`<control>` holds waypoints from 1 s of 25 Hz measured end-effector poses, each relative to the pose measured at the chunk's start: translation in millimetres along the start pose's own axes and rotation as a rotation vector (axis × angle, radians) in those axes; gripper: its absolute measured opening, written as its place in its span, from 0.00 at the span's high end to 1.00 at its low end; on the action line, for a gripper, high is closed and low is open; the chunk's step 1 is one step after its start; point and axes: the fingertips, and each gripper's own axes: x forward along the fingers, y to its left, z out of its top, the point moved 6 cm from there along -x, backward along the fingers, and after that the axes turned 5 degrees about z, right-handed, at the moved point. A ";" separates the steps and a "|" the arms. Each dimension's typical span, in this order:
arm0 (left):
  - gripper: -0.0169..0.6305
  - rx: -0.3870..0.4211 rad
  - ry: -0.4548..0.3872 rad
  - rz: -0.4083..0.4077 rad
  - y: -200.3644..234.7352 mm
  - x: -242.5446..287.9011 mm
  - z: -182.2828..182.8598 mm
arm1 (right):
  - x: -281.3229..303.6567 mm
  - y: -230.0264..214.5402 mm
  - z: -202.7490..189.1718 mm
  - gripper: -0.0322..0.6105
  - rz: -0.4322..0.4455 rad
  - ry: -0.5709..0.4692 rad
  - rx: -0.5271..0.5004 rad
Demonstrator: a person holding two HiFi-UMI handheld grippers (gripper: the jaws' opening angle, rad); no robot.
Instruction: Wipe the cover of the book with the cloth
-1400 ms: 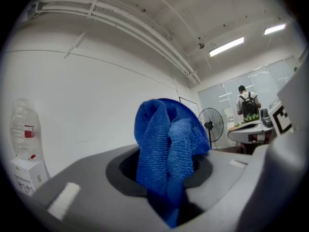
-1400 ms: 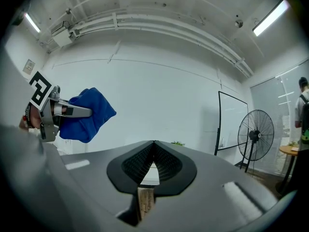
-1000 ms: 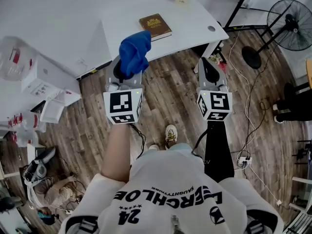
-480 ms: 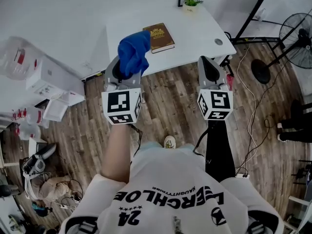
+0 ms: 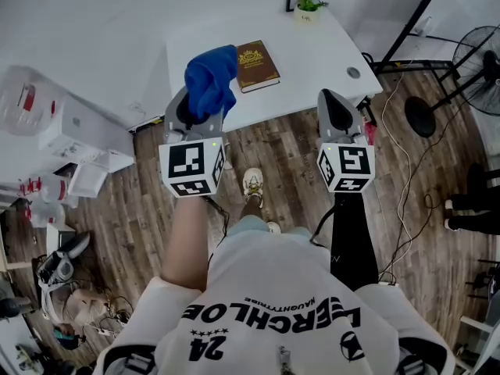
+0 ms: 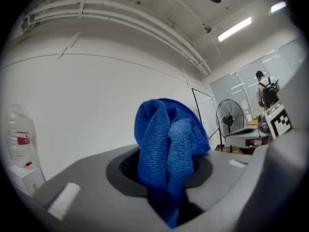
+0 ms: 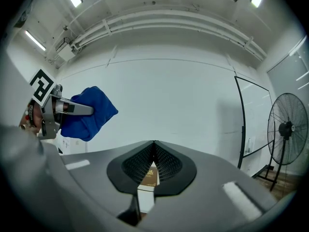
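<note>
A brown book (image 5: 258, 65) with a gold emblem lies flat on the white table (image 5: 312, 45), near its front edge. My left gripper (image 5: 200, 109) is shut on a bunched blue cloth (image 5: 209, 80), held over the floor just before the table's left front corner. In the left gripper view the cloth (image 6: 166, 146) stands up out of the jaws and hides what lies ahead. My right gripper (image 5: 337, 109) is shut with nothing in it, right of the book and short of the table edge. In the right gripper view the book (image 7: 150, 177) shows low between the shut jaws.
A small potted plant (image 5: 306, 6) stands at the table's back edge, and a cable hole (image 5: 354, 73) sits near its right corner. A floor fan (image 5: 478, 57) and cables are at the right. White boxes (image 5: 74, 123) lie at the left. The person's shoe (image 5: 253, 184) is on the wooden floor.
The person has stepped toward the table, one shoe moving forward. Both grippers came a little nearer the table edge. The left stayed shut on the cloth, the right stayed shut.
</note>
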 end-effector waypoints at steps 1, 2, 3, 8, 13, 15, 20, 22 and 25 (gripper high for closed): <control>0.69 -0.005 -0.005 -0.003 1.8 7.4 -0.6 | 6.3 -1.9 -0.1 0.95 -0.001 0.001 -0.005; 0.69 -0.009 -0.008 -0.006 3.6 14.9 -1.6 | 12.8 -3.6 0.0 0.95 -0.002 0.002 -0.011; 0.69 -0.012 -0.011 -0.009 5.6 22.9 -2.8 | 19.6 -5.4 -0.1 0.95 -0.001 0.002 -0.017; 0.69 -0.029 -0.022 -0.027 17.8 72.0 -8.3 | 63.1 -18.5 0.7 0.95 -0.007 0.005 -0.033; 0.69 -0.040 -0.031 -0.053 37.2 129.7 -12.8 | 117.9 -29.0 1.4 0.95 -0.017 0.010 -0.047; 0.69 -0.047 -0.030 -0.064 46.4 152.8 -14.3 | 140.0 -32.8 2.6 0.95 -0.022 0.016 -0.052; 0.69 -0.060 -0.029 -0.089 70.9 204.7 -18.4 | 192.3 -39.0 6.8 0.95 -0.038 0.018 -0.060; 0.69 -0.063 -0.031 -0.099 79.4 221.9 -20.0 | 210.7 -40.0 8.1 0.95 -0.042 0.020 -0.067; 0.69 -0.068 -0.035 -0.112 92.8 244.0 -22.7 | 237.2 -40.0 11.0 0.95 -0.048 0.019 -0.077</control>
